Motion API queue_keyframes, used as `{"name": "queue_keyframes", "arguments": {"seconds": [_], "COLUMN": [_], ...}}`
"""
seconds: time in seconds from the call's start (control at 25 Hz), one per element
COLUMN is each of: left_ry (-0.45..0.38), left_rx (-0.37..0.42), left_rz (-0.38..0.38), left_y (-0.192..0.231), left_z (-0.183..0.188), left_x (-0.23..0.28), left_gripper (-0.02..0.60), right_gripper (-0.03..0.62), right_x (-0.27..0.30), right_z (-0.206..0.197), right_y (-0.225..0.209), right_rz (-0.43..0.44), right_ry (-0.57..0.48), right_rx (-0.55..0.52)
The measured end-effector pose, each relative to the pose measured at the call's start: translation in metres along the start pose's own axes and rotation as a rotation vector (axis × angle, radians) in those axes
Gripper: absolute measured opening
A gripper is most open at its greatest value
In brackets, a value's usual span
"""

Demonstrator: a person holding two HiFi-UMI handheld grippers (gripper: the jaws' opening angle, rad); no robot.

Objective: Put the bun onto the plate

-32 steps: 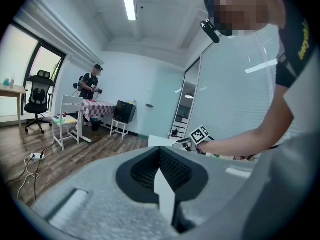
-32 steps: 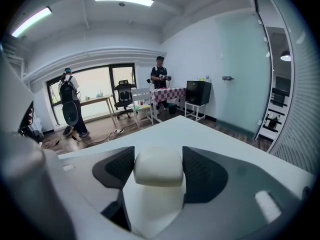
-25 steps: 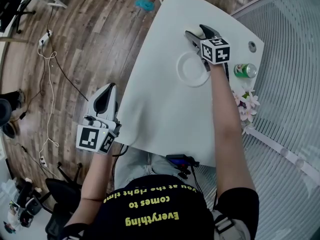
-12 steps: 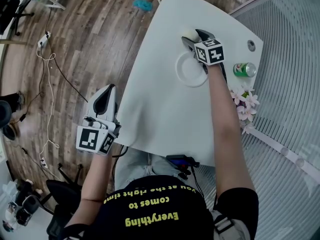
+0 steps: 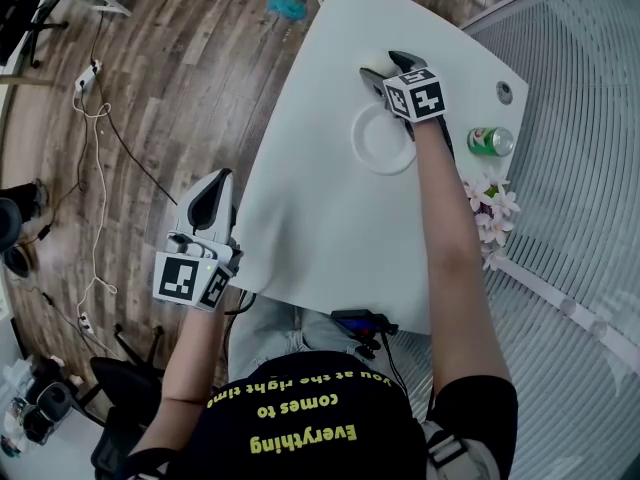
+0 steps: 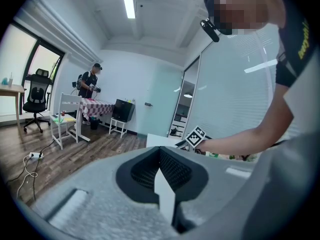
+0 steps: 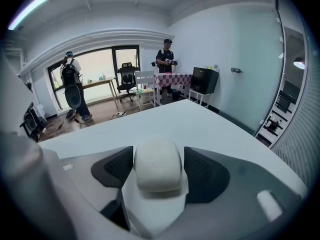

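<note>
Reaches the right arm straight out over the white table (image 5: 330, 218), forearm crossing the plate's (image 5: 384, 139) right rim, right gripper (image 5: 388, 66) tilted down just beyond the plate's far rim, jaws apart, lately opened a little wider, flanking the bun (image 5: 376, 64) that rests on the tabletop there. Holds the left gripper (image 5: 212, 196) off the table edge, well to the near left of the plate, jaws together on nothing; leaves a green can (image 5: 490, 140) and flowers (image 5: 492, 208) right of the plate, clear of the reach. Compared with a second ago, sits slightly farther beyond the plate and lower over the bun.
</note>
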State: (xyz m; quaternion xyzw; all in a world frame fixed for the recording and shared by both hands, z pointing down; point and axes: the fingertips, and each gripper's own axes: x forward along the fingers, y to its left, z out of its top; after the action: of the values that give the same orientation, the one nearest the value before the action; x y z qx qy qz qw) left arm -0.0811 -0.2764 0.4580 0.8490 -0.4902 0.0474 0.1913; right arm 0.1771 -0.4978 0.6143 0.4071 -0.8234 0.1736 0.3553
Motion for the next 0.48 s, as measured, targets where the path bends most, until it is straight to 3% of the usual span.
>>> {"name": "queue_keyframes", "arguments": {"seconds": [0.48], "left_ry": [0.008], "left_rx": [-0.002], "left_rz": [0.005], "left_y": [-0.0027], "left_z": [-0.0056], "left_x": [-0.0013], "left_gripper": [0.000], "right_gripper": [0.322], "right_x": [0.0090], "right_z": [-0.0002], "right_y": [-0.0005], "right_rz": [-0.018], "right_ry": [0.013], "right_rx": [0.008]}}
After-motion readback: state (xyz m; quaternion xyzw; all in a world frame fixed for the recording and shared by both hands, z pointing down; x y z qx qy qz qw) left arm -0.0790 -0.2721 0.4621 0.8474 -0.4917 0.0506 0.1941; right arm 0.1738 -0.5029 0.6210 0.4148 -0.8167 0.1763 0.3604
